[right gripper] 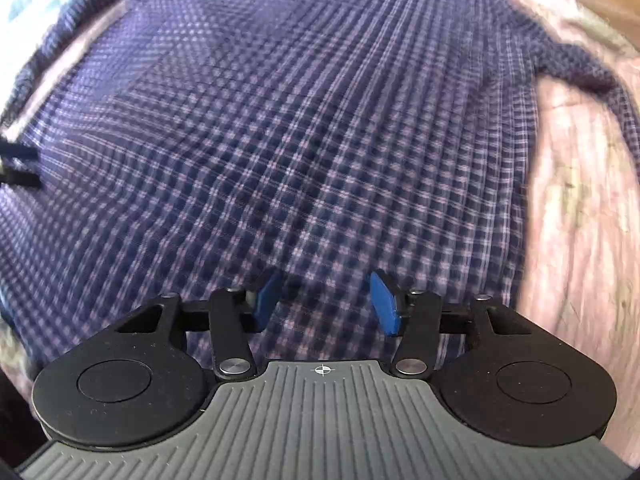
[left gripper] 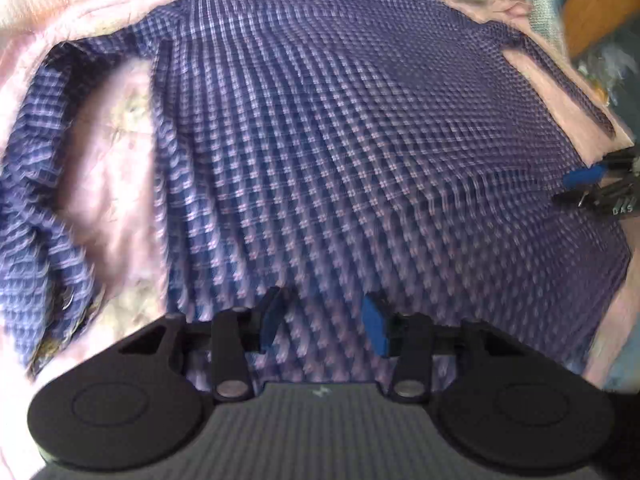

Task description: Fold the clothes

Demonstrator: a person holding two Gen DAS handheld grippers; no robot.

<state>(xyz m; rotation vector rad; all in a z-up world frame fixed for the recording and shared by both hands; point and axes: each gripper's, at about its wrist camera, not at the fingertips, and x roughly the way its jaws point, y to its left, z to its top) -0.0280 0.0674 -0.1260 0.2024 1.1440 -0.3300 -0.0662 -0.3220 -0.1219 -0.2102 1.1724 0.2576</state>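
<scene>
Right now your blue-and-white checked shirt [left gripper: 320, 140] lies spread flat on the pink bedcover [left gripper: 116, 168], one sleeve [left gripper: 36, 184] crumpled alongside. Your left gripper [left gripper: 322, 320] and right gripper [right gripper: 326, 300] hover over it, jaws apart, holding nothing.

One checked blue shirt [left gripper: 340, 140] lies ahead of the claws, on one pink bedspread [left gripper: 116, 184]; two grippers: left gripper [left gripper: 322, 322], right gripper [right gripper: 324, 300].

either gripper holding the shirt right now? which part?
Nothing held. Left hand-held gripper and right hand-held gripper both stand open above the plaid shirt, no fabric between the pads.
</scene>
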